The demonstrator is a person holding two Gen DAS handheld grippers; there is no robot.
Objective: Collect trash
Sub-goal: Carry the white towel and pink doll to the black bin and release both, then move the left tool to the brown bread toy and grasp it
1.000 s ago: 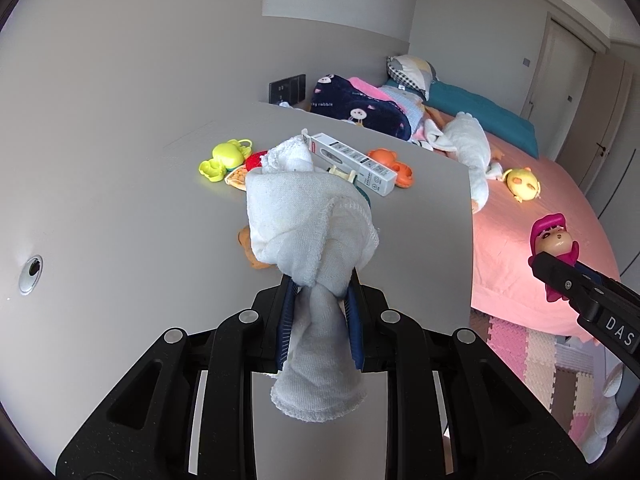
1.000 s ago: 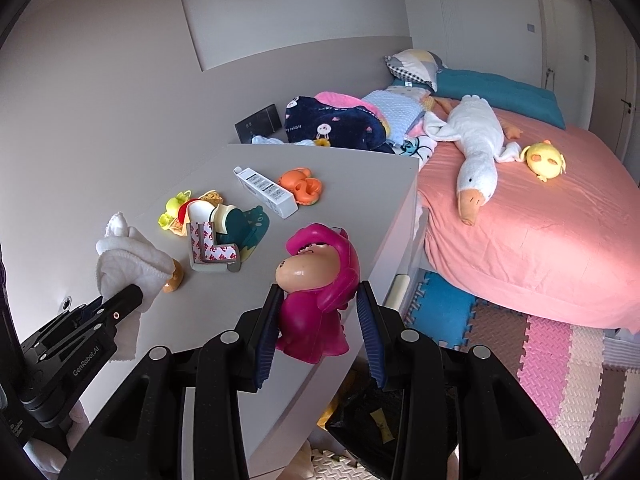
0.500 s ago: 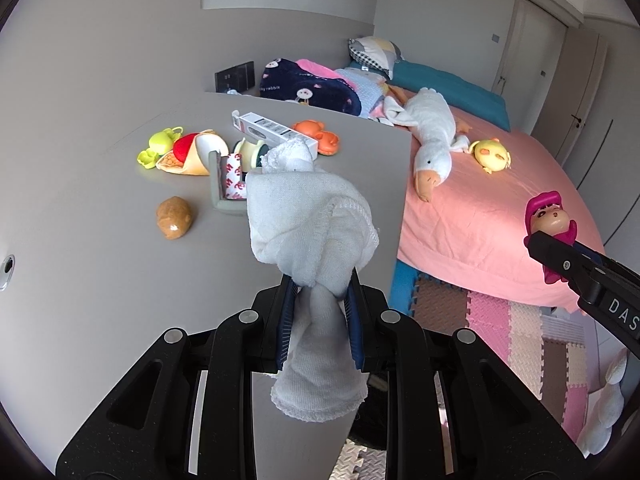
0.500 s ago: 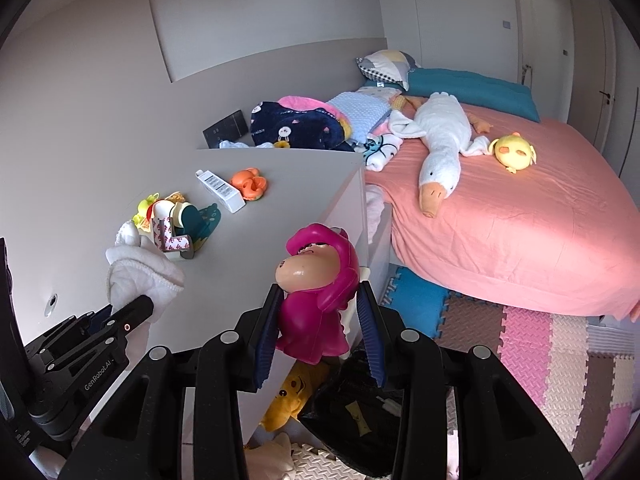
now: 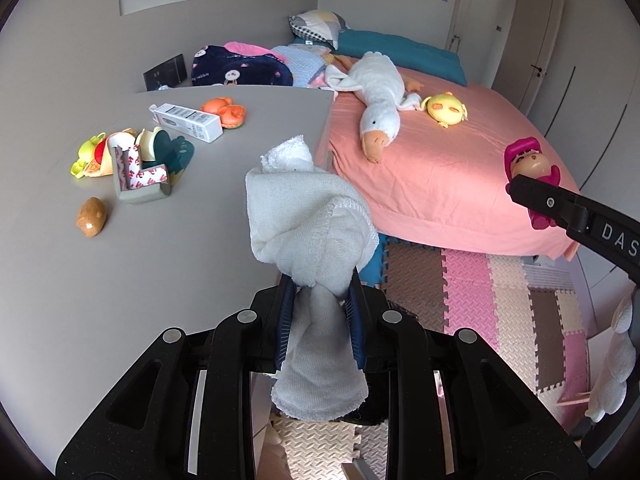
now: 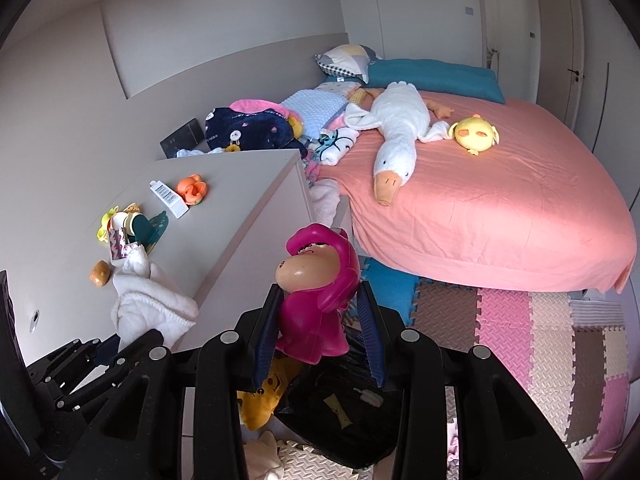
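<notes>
White cloth, soft and light, sits bunched in the left gripper at the dresser edge; jaws have just eased slightly, pads contacting. Grip its narrow waist. Right gripper clamps the rigid, smooth pink figurine above the black bag.

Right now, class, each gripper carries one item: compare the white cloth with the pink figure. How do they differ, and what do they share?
The white cloth is soft, bunched and drooping below the left gripper; the pink figure is rigid, glossy and upright in the right gripper. The cloth is plain white; the figure is magenta with a tan face. Shared: each sits between blue pads, held off the dresser.
</notes>
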